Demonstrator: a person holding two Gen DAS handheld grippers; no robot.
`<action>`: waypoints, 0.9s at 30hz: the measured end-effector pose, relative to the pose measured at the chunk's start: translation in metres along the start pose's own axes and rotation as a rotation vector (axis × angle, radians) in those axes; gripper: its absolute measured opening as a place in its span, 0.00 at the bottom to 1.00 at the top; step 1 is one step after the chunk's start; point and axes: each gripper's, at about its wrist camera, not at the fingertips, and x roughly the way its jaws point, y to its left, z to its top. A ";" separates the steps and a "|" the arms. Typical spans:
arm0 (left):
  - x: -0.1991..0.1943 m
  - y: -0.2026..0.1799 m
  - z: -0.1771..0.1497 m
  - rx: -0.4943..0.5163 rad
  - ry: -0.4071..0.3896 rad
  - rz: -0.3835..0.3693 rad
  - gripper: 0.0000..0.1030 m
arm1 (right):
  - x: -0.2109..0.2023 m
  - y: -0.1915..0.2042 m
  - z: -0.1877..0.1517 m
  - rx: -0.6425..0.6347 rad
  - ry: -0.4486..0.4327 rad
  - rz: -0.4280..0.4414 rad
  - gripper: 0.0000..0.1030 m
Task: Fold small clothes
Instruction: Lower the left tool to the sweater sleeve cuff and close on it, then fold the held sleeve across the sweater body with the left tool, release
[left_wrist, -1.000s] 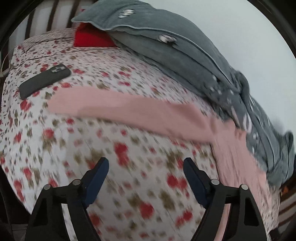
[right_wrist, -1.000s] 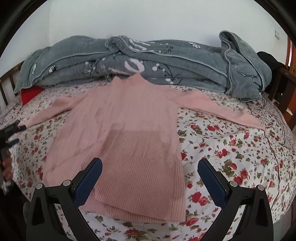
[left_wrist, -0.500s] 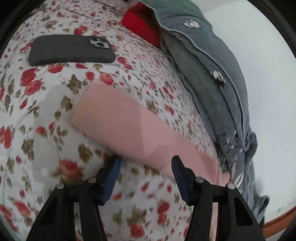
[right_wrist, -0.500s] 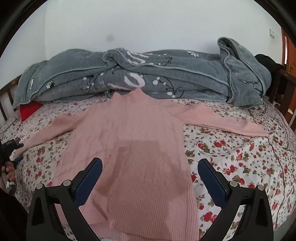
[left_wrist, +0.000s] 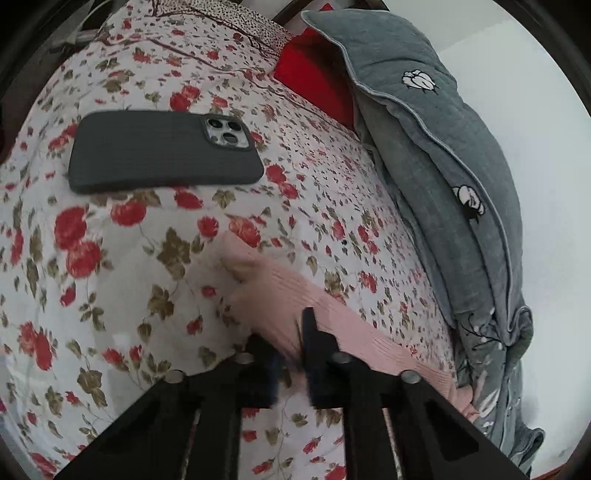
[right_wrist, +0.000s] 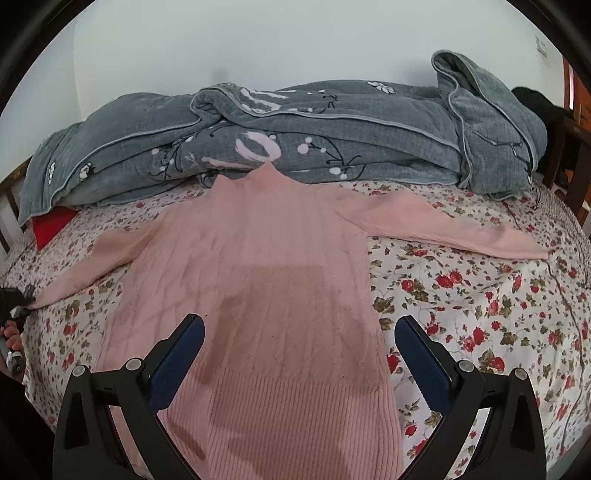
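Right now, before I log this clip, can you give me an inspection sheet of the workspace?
Surface: floral bedsheet, smooth.
Job's things: pink sweater flat, both sleeves spread out.
Clutter: dark phone beside the sleeve cuff; grey quilt heaped along the wall; red fabric under it.
Grippers: left gripper shut on the sleeve cuff; right gripper open above the sweater's hem.
Cables: thin dark cord by the quilt's right end.
Surroundings: white wall, wooden bed frame.
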 end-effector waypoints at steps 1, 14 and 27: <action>-0.003 -0.004 0.000 0.015 -0.006 -0.002 0.08 | 0.000 -0.003 0.000 0.010 -0.001 0.006 0.98; -0.064 -0.219 -0.061 0.505 -0.176 -0.089 0.07 | -0.034 -0.074 0.005 0.080 -0.080 -0.021 0.98; -0.012 -0.431 -0.281 0.907 0.002 -0.293 0.07 | -0.049 -0.211 -0.001 0.230 -0.095 -0.134 0.98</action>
